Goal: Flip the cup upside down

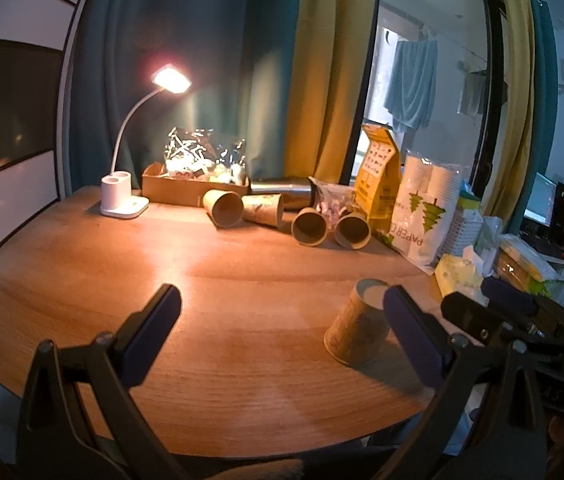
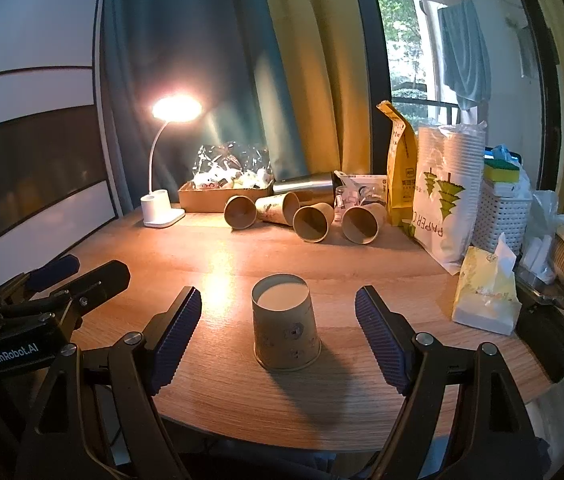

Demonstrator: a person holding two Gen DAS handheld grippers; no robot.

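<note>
- One paper cup (image 2: 285, 324) stood upside down on the wooden tabletop (image 2: 222, 256), its wide rim on the wood and its pale base turned up.
- The right gripper (image 2: 278, 312) hovered around the cup, with its ribbed blue fingers (image 2: 176, 332) spread wide; the cup stood between them and touched neither of them.
- In the left wrist view the same cup (image 1: 357, 322) stood on the tabletop (image 1: 122, 264), partly behind one finger of the left gripper (image 1: 282, 304).
- The fingers (image 1: 154, 332) of the left gripper were also wide apart and held nothing.
- The left gripper (image 2: 78, 280) was seen at the left of the cup in the right wrist view, and the right gripper (image 1: 485, 308) was seen at the right of the cup in the left wrist view.
- Four more paper cups (image 2: 313, 222) lay on their sides well behind the cup, near the back edge of the tabletop.
- A lit desk lamp (image 2: 162, 208) stood behind the cup and to its left, next to a cardboard tray (image 2: 218, 196).
- A bag of paper cups (image 2: 445, 200) and a tissue pack (image 2: 485, 292) were at the right of the cup.
</note>
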